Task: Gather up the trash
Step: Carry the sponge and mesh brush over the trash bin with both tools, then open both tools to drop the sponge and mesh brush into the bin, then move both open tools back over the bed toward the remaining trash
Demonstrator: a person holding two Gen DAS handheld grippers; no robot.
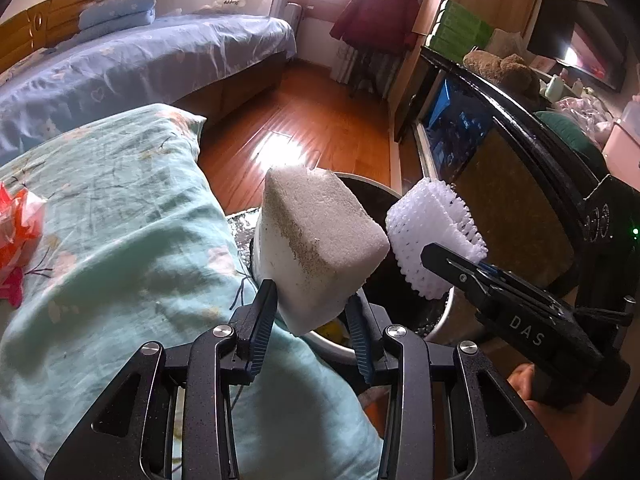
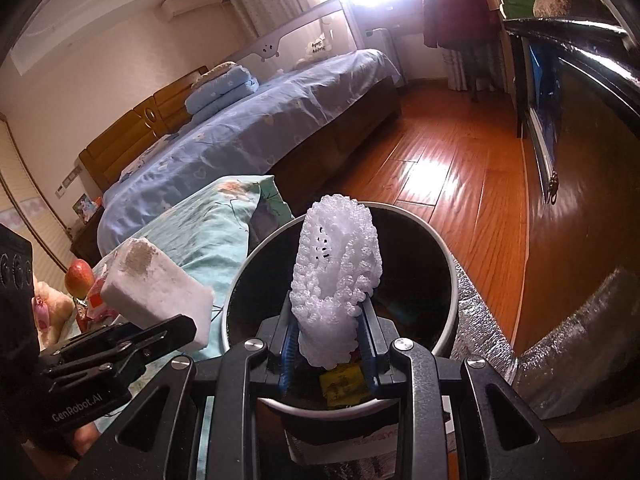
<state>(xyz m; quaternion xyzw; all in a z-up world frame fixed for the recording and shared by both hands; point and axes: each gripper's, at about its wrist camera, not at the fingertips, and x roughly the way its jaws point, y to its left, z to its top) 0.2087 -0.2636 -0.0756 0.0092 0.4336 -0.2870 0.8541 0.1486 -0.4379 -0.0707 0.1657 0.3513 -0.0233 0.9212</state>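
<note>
My left gripper [image 1: 312, 312] is shut on a dirty white foam block [image 1: 320, 248], which sticks up between its fingers at the rim of the round bin [image 1: 440, 316]. In the right wrist view that foam block [image 2: 156, 292] hangs left of the bin, beside the teal bedding. My right gripper [image 2: 328, 332] is shut on a white foam fruit net [image 2: 340, 276], held upright over the bin [image 2: 448, 280] mouth. From the left wrist view the net [image 1: 432, 232] and the right gripper [image 1: 456, 264] sit just right of the block. Yellow wrappers [image 2: 344, 384] lie inside the bin.
A teal floral quilt [image 1: 112, 232] lies left of the bin, with orange-red wrappers [image 1: 20, 228] on it. An apple [image 2: 79, 278] and a plush toy sit further left. A black cabinet [image 1: 520, 184] stands right of the bin. Wooden floor [image 2: 440, 168] and a blue bed [image 2: 248, 128] are beyond.
</note>
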